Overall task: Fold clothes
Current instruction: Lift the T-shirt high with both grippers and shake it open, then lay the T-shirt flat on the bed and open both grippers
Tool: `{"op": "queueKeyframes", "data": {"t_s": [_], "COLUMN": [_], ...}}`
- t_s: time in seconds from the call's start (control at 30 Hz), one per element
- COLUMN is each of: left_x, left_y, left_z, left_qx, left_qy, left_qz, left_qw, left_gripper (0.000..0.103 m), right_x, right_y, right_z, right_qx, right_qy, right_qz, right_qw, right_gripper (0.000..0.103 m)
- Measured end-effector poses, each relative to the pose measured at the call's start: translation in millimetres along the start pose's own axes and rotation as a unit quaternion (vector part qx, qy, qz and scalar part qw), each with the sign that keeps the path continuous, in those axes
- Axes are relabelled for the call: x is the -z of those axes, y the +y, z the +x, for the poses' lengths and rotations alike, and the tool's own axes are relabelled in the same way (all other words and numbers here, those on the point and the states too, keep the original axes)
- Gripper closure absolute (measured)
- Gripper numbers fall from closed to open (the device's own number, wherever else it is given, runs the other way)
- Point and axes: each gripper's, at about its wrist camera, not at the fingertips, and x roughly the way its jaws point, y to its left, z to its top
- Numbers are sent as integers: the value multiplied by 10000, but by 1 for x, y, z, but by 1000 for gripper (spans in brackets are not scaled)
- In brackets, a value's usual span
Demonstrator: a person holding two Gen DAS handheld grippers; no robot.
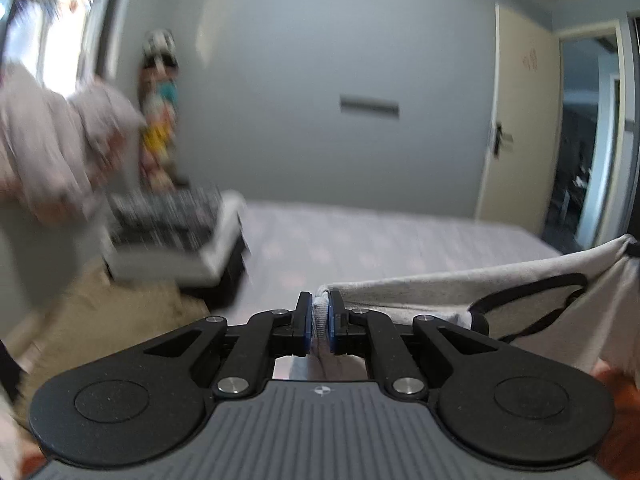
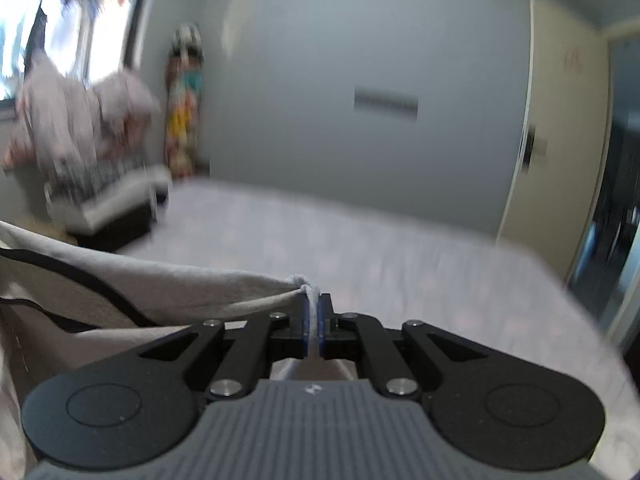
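A light grey garment with a black neck trim [image 1: 440, 292] hangs stretched above the bed. My left gripper [image 1: 319, 322] is shut on one corner of its upper edge, and the cloth runs away to the right. In the right wrist view the same garment [image 2: 180, 284] stretches off to the left, and my right gripper [image 2: 314, 320] is shut on its other corner. Both pairs of blue pads pinch bunched fabric. The lower part of the garment drops out of sight under the grippers.
A bed with a pale striped sheet [image 1: 380, 236] [image 2: 400, 264] lies ahead. A chair heaped with pale clothes [image 1: 60, 140] stands by the window at left, over a black-and-white box [image 1: 172, 236]. A cream door [image 1: 520, 120] is open at right.
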Motion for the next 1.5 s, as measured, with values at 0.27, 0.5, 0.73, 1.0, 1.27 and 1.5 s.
{"op": "queueKeyframes", "data": {"t_s": [0.27,0.5,0.73,1.0,1.27,1.5], "left_x": [-83,-102,-94,-69,9,48], "left_y": [-26,-44,-45,-37,1,8], "left_z": [-96,-152,-151,-40,132,270], "left_qx": [-349,-320,-329,-565,-880,-1097], "left_qy": [-1798,-2731,-2549,-1109,586,1300], "left_qz": [14,51,132,209,-18,174], "left_qw": [9831,9614,9663,9920,9944,9853], "left_gripper": [95,95,95,95,95,95], "right_x": [-98,-108,-84,-57,19,76], "right_y": [7,13,17,10,9,8], "right_z": [-117,-196,-228,-138,31,176], "right_qx": [767,1050,980,790,742,934], "right_qy": [-1924,-2616,-2693,-1726,-42,908], "right_qz": [36,-64,133,358,473,533], "right_qw": [9783,9594,9580,9812,9961,9900], "right_gripper": [98,98,98,98,98,98]}}
